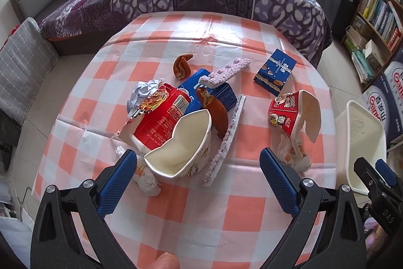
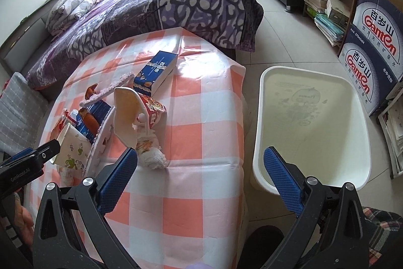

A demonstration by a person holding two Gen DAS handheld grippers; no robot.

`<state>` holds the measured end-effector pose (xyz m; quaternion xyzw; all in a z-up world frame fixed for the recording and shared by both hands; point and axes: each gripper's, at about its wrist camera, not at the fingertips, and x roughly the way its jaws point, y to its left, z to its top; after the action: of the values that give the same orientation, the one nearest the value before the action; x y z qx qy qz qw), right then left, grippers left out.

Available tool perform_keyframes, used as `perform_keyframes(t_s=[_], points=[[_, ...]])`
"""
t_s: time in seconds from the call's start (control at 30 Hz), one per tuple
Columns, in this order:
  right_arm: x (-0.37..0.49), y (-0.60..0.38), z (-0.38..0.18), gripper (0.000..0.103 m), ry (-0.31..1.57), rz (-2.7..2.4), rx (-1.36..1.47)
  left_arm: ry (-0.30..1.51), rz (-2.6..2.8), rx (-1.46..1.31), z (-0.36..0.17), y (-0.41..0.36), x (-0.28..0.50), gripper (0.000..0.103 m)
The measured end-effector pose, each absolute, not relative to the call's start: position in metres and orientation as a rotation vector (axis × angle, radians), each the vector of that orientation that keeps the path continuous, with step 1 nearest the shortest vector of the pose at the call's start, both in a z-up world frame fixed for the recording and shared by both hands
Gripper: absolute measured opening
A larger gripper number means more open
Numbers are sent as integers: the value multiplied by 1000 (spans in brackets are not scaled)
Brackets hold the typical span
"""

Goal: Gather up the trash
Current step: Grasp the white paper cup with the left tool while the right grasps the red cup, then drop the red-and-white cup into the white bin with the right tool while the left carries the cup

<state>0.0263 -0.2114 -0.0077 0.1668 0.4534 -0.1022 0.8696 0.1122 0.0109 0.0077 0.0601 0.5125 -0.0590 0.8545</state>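
Your left tool (image 1: 199, 168) hangs spread wide just short of the torn paper cup (image 1: 186, 143) at the near edge of the desk (image 1: 176, 206); the right tool (image 2: 200, 163), also spread, sits between desk and white bin (image 2: 312, 122). The cup, cream inside with a leafy print outside, looks light and crushable: pinch its ripped rim gently.

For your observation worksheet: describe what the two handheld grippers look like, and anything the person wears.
Both the left gripper and right gripper have black angular frames with silver screws and blue, fine-textured finger pads. White lettering marks their black bodies: "GenRobot.AI" on the left one, "DAS" on the right. A dark plaid garment shows at the lower right.
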Motion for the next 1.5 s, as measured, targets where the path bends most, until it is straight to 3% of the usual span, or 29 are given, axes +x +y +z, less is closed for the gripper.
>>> perform_keyframes(t_s=[0.13,0.67,0.7,0.73,0.77,0.83,1.03,1.1,1.13,1.17,1.2,1.23,1.27,1.5], points=[[48,-208,-7,96,989,-168,352,1165,-171,101,1,10,132,95],[151,-152,-34,95,1108,-118,99,1225,-181,-39,-3,56,151,95],[156,-152,-36,91,1114,-103,105,1231,-189,-36,-5,56,150,95],[160,-154,-39,73,1130,-80,120,1237,-195,-30,-7,54,150,95],[163,-157,-41,49,1150,-52,149,1238,-202,-21,-8,52,149,95],[166,-162,-43,32,1155,-11,218,1237,-216,-2,-10,46,149,95],[162,-178,-29,27,1081,22,298,1257,-220,66,-22,31,156,94],[158,-182,-22,27,1061,31,322,1275,-203,96,-30,30,159,87],[156,-184,-18,27,1048,34,325,1282,-192,107,-34,30,159,78],[154,-185,-15,27,1035,35,324,1295,-188,107,-38,31,159,63],[151,-186,-11,27,1021,36,320,1308,-186,96,-41,34,160,55],[149,-186,-6,27,1007,36,316,1319,-186,77,-43,37,160,38],[146,-186,-2,27,991,37,312,1320,-185,54,-44,41,159,31],[120,-190,19,27,914,42,322,1232,-184,-100,-18,65,150,24]])
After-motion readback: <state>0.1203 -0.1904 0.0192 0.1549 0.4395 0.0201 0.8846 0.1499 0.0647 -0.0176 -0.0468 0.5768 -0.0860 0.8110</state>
